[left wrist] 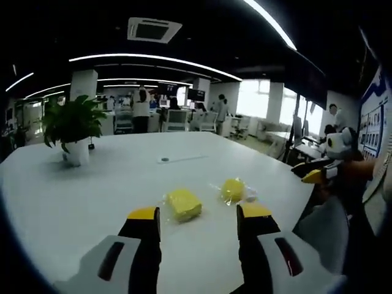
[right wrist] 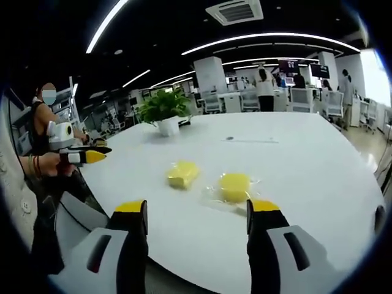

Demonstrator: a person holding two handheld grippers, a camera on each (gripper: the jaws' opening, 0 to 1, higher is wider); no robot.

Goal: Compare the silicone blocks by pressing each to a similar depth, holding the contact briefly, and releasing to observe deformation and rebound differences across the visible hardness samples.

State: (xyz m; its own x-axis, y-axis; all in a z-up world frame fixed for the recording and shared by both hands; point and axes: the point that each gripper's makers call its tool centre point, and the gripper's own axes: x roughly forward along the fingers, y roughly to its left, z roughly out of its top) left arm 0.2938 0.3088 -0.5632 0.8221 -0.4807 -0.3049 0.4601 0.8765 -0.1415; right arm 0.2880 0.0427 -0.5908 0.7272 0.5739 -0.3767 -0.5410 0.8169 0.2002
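Left gripper and right gripper hover with jaws spread, grasping nothing; ahead on the white table lie a yellow rectangular silicone block, long axis pointing away from the left gripper, and a rounder yellow silicone block on clear wrap.

Opposite-side views over one white table, both blocks shared.
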